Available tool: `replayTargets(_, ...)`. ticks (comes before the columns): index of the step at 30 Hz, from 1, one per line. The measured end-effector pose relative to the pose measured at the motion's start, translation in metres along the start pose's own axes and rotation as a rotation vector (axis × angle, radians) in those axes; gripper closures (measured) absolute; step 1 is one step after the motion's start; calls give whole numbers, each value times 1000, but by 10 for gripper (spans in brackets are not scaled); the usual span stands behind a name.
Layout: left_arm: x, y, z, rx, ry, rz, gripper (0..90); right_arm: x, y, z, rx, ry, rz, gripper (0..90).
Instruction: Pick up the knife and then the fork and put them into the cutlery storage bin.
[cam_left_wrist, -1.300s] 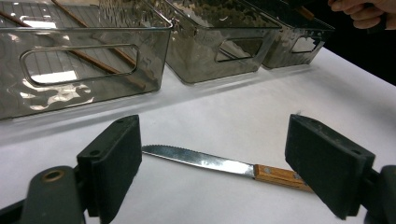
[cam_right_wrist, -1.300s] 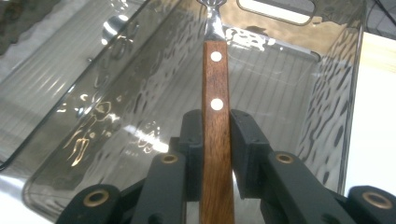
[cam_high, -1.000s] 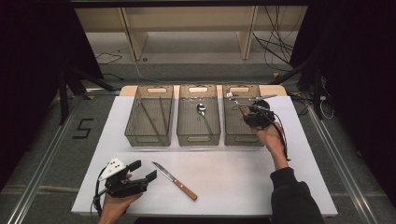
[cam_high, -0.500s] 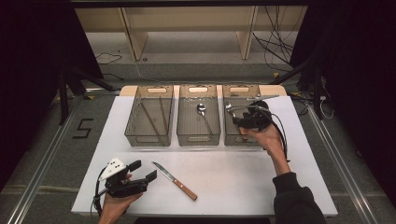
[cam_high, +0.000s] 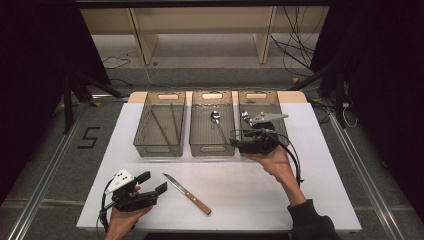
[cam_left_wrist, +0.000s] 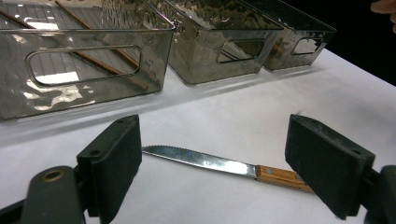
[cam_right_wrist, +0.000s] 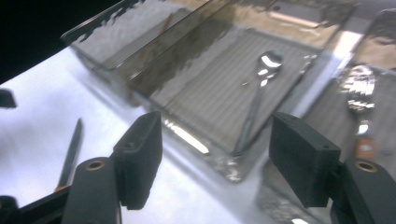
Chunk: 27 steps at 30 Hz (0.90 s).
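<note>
high view, white worktop (cam_high: 310, 200), three smoky clear bins at 12 o'clock, chopsticks (cam_high: 161, 126) in the left bin, spoon (cam_high: 217, 120) in the middle one, wooden-handled knife (cam_high: 187, 193) at 6 o'clock just beside the left gripper (cam_high: 152, 183), jaws wide and empty, right gripper (cam_high: 234, 139) at the right bin's near end, jaws wide, empty, "5" (cam_high: 90, 137) marked on the floor at 9 o'clock

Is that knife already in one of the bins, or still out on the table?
Out. The knife lies flat on the white table, in front of the bins, beside the open left gripper.

Black tongs (cam_high: 152, 182), white top plate, black cable, dark sleeve (cam_high: 310, 220)
</note>
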<state>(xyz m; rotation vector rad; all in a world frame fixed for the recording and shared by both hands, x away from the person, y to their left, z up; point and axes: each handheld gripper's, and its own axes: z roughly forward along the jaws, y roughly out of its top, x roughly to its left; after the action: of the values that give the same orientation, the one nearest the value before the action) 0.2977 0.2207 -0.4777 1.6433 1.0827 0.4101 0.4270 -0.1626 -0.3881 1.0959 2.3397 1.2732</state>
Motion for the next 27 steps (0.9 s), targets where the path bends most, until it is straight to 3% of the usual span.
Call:
replayTargets(12,-1,0,-1,-3,1,3,183,50,-11,16,59,84,-84,319)
replayTargets(17,0,-1,-1,-2,2,1,183,75,-18,26,124,129,-139,309)
replayTargets(27,0,-1,-1,-4,3,2,183,108,-32,40,232,185,-217,322)
